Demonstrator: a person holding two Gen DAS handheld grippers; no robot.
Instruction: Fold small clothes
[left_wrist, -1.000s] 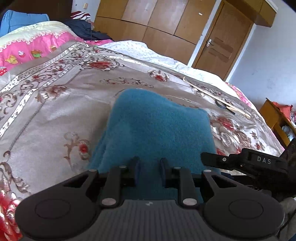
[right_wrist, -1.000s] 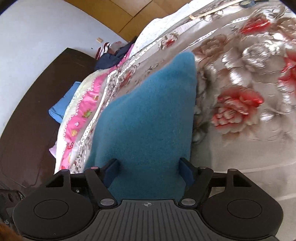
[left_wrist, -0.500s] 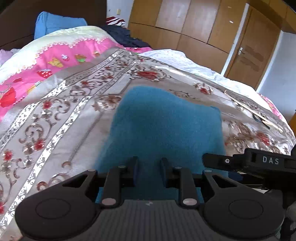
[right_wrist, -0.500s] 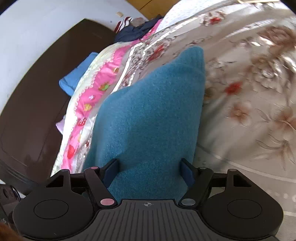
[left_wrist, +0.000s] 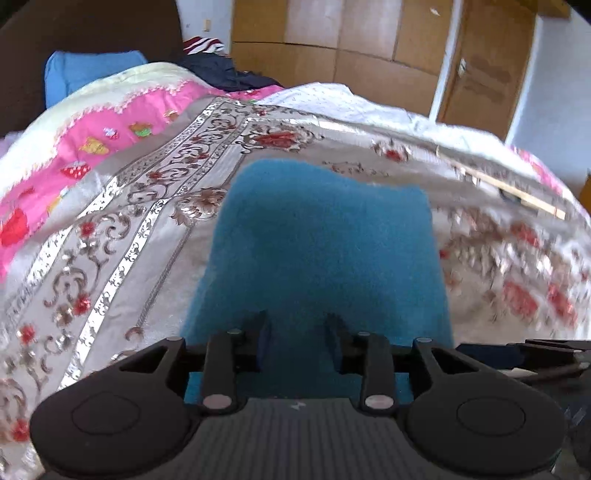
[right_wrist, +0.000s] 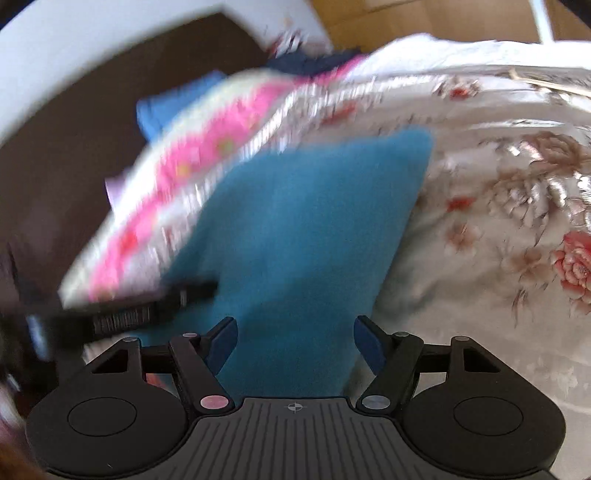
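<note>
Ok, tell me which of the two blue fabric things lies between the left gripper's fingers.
The teal fleece cloth on the floral bedspread; the lighter blue item sits far off by the headboard.

Bright daylight with sheen on the bedspread (left_wrist: 155, 236); fisheye-bent edges, and heavy motion blur, perhaps worst in the right view.

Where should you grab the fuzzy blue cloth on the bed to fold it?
Probably by its near edge, coming in low from the front. The blue cloth lies flat on the flowered bedspread, so only an edge gives the fingers something to pinch. The left gripper is opening and the right gripper is closing, with that near edge between their fingers; pinching toward each near corner should lift it evenly.
</note>
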